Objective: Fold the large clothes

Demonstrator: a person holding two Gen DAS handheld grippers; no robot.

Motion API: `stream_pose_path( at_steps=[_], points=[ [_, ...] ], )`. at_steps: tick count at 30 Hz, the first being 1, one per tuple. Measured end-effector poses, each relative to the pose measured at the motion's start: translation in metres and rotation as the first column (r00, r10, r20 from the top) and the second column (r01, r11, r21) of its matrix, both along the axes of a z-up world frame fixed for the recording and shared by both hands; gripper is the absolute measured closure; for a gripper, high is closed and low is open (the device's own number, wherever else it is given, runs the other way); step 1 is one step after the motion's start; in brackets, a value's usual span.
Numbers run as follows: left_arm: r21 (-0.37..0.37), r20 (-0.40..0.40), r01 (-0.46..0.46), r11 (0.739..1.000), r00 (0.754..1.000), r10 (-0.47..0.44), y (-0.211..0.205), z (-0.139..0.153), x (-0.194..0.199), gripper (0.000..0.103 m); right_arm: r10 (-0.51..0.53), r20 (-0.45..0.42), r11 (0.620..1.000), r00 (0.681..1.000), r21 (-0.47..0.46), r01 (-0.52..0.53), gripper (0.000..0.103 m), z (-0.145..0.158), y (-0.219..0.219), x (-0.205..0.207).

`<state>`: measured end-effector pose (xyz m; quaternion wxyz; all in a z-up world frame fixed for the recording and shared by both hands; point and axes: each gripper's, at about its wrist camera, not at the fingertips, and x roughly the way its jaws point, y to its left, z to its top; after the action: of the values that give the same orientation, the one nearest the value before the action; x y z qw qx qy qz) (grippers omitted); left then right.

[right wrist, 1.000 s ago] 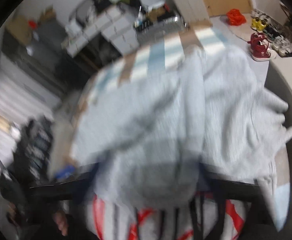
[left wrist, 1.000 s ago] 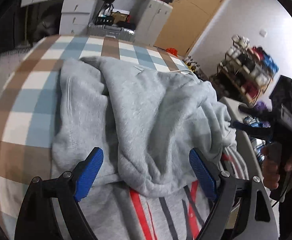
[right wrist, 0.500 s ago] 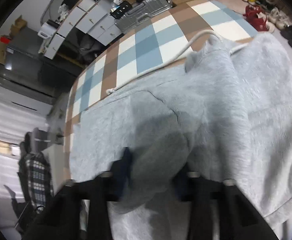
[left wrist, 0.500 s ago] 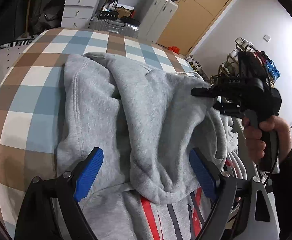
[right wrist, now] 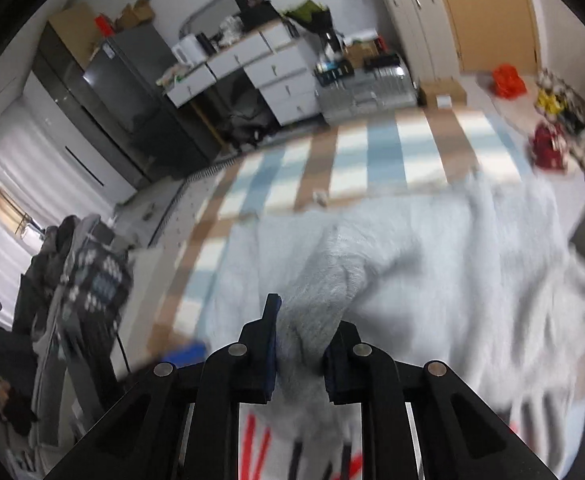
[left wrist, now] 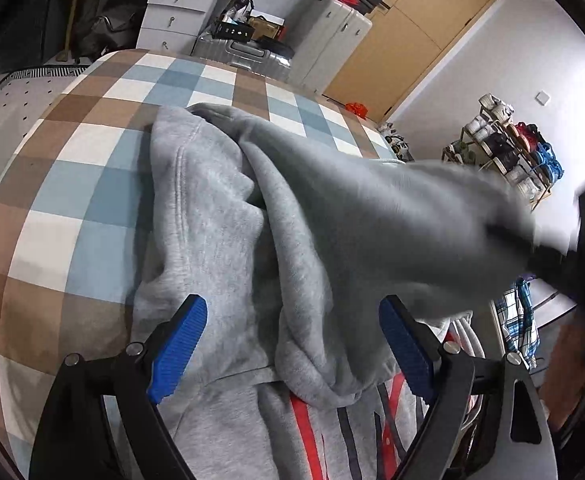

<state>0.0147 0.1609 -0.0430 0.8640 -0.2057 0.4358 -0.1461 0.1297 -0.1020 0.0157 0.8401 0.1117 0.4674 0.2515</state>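
Note:
A large grey hoodie (left wrist: 212, 220) lies crumpled on a bed with a blue, brown and white checked cover (left wrist: 72, 200). Red and dark stripes (left wrist: 308, 432) show on its near part. My left gripper (left wrist: 292, 344) hovers open over the near folds, and its blue pads do not press the cloth. My right gripper (right wrist: 302, 344) is closing, with its pads squeezing a bunched fold of the grey hoodie (right wrist: 432, 260). In the left wrist view the right gripper (left wrist: 564, 264) is a dark blur at the right that draws the cloth up taut.
White drawers (left wrist: 172, 16), a silver suitcase (left wrist: 240, 52) and a white cabinet (left wrist: 332, 40) stand beyond the bed's far edge. A shoe rack (left wrist: 508, 152) is at the right wall. A clothes stand with dark garments (right wrist: 72, 280) sits left of the bed.
My right gripper went from wide open to clamped on a fold of the hoodie and pulled it up to the right. The left gripper stayed put and open.

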Motion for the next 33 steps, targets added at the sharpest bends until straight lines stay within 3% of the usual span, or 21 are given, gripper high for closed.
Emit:
stream_pose_path(
  at_steps=[5, 8, 11, 16, 17, 19, 20, 21, 27, 30, 33],
  points=[
    [-0.011, -0.009, 0.002, 1.000, 1.000, -0.002, 0.001, -0.001, 0.001, 0.018, -0.012, -0.105, 1.000, 0.994, -0.008, 0.011, 0.085, -0.064, -0.008, -0.031],
    [0.010, -0.008, 0.012, 1.000, 1.000, -0.012, -0.003, -0.001, 0.002, 0.018, -0.070, -0.188, 0.994, 0.980, 0.065, 0.084, 0.085, -0.097, -0.020, -0.036],
    [0.042, -0.012, 0.034, 0.999, 0.999, -0.033, -0.010, -0.003, 0.002, 0.018, -0.120, -0.239, 0.968, 0.964, 0.187, 0.166, 0.085, -0.112, -0.040, -0.032],
    [0.068, -0.020, 0.100, 0.993, 0.995, -0.099, -0.024, -0.005, 0.000, 0.018, -0.082, -0.277, 0.955, 0.957, 0.252, 0.154, 0.080, -0.112, -0.051, -0.028],
    [0.075, -0.018, 0.112, 0.991, 0.994, -0.111, -0.028, -0.005, 0.000, 0.018, -0.074, -0.267, 0.960, 0.961, 0.240, 0.141, 0.074, -0.110, -0.052, -0.028],
    [0.091, -0.016, 0.135, 0.987, 0.991, -0.134, -0.037, -0.005, 0.002, 0.018, -0.083, -0.238, 0.972, 0.968, 0.196, 0.132, 0.043, -0.102, -0.055, -0.031],
    [0.092, -0.015, 0.142, 0.986, 0.990, -0.141, -0.040, -0.005, 0.003, 0.018, -0.091, -0.222, 0.972, 0.971, 0.193, 0.135, 0.020, -0.099, -0.057, -0.034],
    [0.087, -0.015, 0.153, 0.984, 0.988, -0.152, -0.044, -0.006, 0.005, 0.018, -0.108, -0.196, 0.969, 0.975, 0.200, 0.147, 0.015, -0.095, -0.062, -0.037],
    [-0.054, -0.033, 0.167, 0.984, 0.985, -0.169, -0.047, -0.005, 0.026, 0.018, -0.160, -0.109, 0.961, 0.981, 0.210, 0.180, 0.015, -0.069, -0.086, -0.024],
    [-0.161, -0.059, 0.138, 0.977, 0.987, -0.149, -0.041, -0.012, 0.042, 0.018, -0.124, -0.090, 0.973, 0.988, 0.186, 0.139, 0.015, -0.063, -0.079, -0.004],
    [-0.232, -0.093, 0.112, 0.966, 0.986, -0.137, -0.039, -0.020, 0.048, 0.018, -0.071, -0.129, 0.982, 0.989, 0.164, 0.092, 0.015, -0.066, -0.066, 0.025]
  ],
)
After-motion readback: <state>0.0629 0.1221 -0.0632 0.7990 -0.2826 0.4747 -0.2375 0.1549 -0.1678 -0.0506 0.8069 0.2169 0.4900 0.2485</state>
